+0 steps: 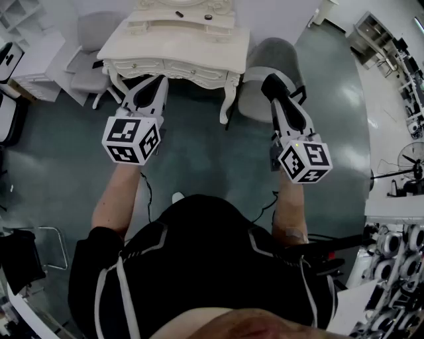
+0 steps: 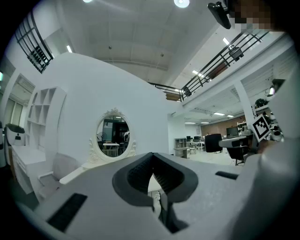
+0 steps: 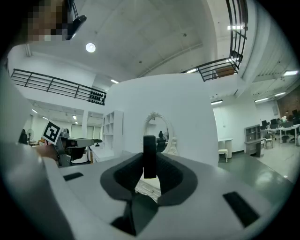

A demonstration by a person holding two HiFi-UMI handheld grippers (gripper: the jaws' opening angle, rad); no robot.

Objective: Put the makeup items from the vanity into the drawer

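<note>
Your R gripper [image 3: 149, 171] is clamped on a slim black tube [image 3: 149, 152]. The tube stands upright between the pads, its top sticking up past the tips. Your L gripper [image 2: 153, 164] is closed w/ nothing in it; the pads meet at the tips.

You hold both grippers out in front of you, short of the vanity [image 1: 172, 43], over the grey floor [image 1: 192, 152]. The L one points at the vanity's front-left corner. The R one is off the vanity's right side and points at the grey chair [image 1: 275, 56], which sits just beside the vanity's right leg.

In the L gripper view the vanity's oval mirror [image 2: 112, 138] is straight ahead, above the jaws.

Two small dark items [image 1: 179, 13] lie on the vanity's raised back shelf, near its middle and a bit apart. They're too small to ID. The main top below looks bare.

Drawer fronts [image 1: 191, 69] run along the vanity's front edge; can't tell if any is pulled out. A second pale chair [image 1: 89, 56] stands left of the vanity.
</note>
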